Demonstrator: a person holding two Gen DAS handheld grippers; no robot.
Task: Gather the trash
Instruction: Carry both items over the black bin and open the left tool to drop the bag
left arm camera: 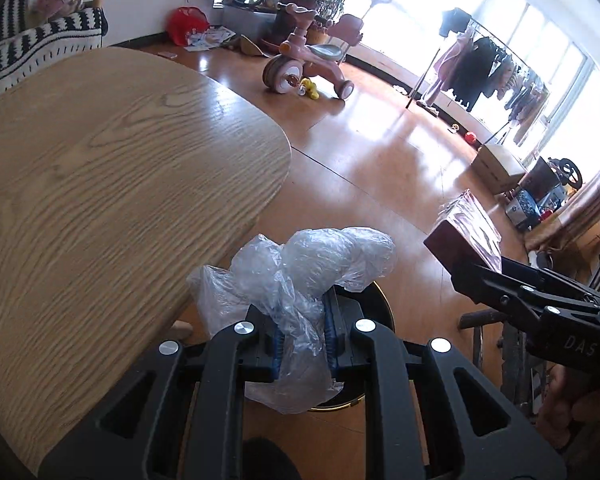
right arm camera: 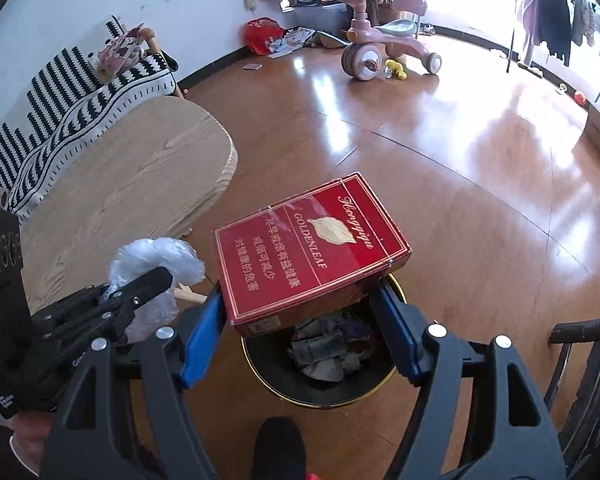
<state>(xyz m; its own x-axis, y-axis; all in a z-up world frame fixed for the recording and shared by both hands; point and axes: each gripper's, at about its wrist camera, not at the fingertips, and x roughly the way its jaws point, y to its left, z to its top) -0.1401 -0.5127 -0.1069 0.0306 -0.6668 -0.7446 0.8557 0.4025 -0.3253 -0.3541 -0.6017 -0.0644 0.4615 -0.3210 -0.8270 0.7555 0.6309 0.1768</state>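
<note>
Left wrist view: left gripper (left arm camera: 302, 336) clamped on crumpled clear plastic bag (left arm camera: 300, 276) at lower centre, above round black gold-rimmed bin (left arm camera: 374, 300), beside light oak oval table (left arm camera: 100, 184) at left. Right wrist view: right gripper (right arm camera: 300, 330) gripping flat red cardboard cigarette carton (right arm camera: 308, 252) at centre, directly over the trash-filled bin (right arm camera: 320, 394).

Carton (right arm camera: 312, 246) & plastic bag (left arm camera: 300, 276) above bin (right arm camera: 320, 384), bag left of carton, table (right arm camera: 132, 176) further left.
</note>
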